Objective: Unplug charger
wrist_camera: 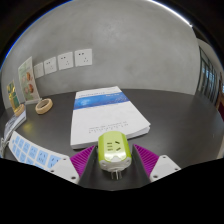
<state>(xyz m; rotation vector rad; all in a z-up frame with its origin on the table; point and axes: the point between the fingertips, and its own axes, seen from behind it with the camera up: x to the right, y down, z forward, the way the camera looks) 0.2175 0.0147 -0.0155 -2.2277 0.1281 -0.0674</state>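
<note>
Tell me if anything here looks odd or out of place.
One thing: the green charger is clamped in the tool, away from the wall sockets beyond it. The book lies flat on the table.

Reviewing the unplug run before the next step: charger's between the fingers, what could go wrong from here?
1. The green charger sits between the gripper fingers; whether both pads press it can't be told, so it could slip or drop.
2. It hangs just above the white book on the table; lowering it could knock the book.
3. The wall sockets lie well beyond.
</note>
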